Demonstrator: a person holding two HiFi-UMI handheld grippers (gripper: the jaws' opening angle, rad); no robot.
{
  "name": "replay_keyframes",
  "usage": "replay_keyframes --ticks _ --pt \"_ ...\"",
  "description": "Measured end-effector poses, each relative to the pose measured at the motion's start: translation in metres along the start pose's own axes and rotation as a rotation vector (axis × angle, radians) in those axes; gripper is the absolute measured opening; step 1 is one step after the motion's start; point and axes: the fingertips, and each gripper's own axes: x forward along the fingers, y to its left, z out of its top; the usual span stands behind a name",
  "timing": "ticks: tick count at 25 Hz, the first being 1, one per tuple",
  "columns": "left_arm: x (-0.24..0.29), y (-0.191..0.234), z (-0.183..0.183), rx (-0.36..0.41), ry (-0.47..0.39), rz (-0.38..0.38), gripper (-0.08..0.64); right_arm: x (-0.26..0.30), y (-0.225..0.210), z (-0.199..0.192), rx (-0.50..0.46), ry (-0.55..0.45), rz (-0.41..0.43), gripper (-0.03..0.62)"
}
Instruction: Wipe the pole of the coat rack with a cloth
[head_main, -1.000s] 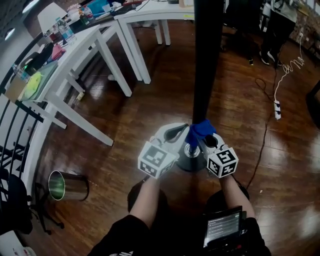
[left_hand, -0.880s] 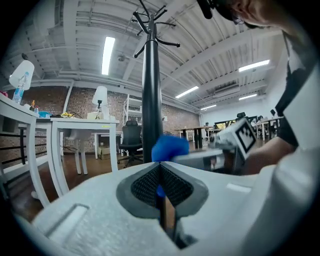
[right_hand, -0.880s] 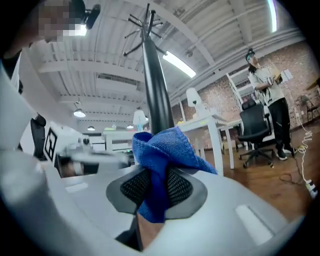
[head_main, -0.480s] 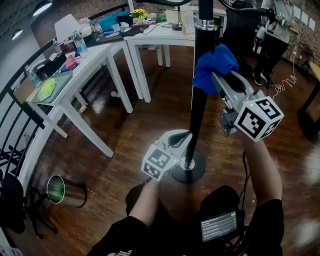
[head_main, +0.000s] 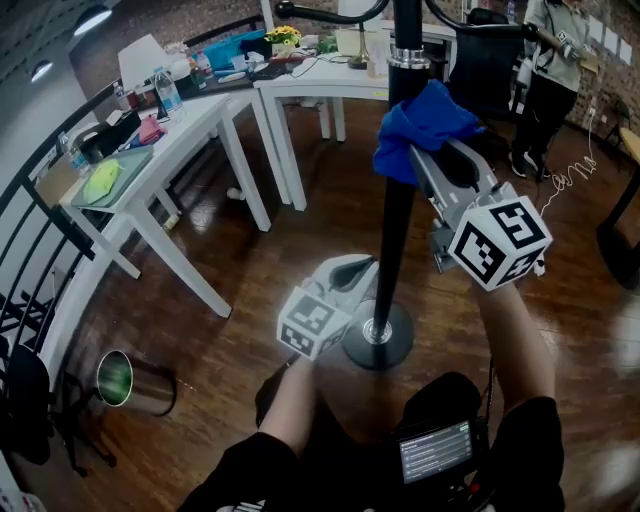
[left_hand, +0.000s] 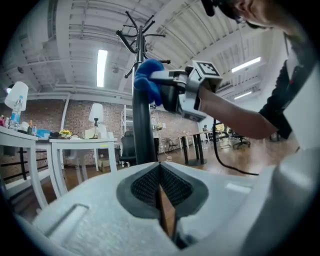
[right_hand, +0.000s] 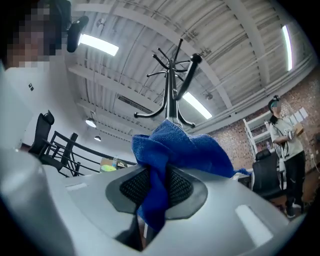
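Tightly within right tool (head_main: 438, 168): cloth (head_main: 422, 122)

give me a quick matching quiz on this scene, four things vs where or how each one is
1 blue cloth
2 left gripper
3 metal bin
4 water bottle

a on its side on the floor
b upright on a white table
c clamped in the right gripper, at the pole
d shut, empty, low beside the pole

Pairs: 1-c, 2-d, 3-a, 4-b
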Motion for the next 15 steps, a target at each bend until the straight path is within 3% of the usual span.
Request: replay_keyframes --ticks 3,11,15 --pt "0.003 0.001 -0.01 -0.013 0.008 0.006 0.002 -0.025 0.0 -0.075 0.075 0.087 0.014 0.074" --pt "0.015 -0.005 -0.046 -0.058 0.061 -0.002 0.002 -0.104 0.035 -0.343 0.206 0.44 0.029 0.072" --pt "0.022 -0.011 -0.057 -0.053 0.083 -0.013 0.002 -0.122 0.047 -0.409 0.256 0.543 0.015 0.071"
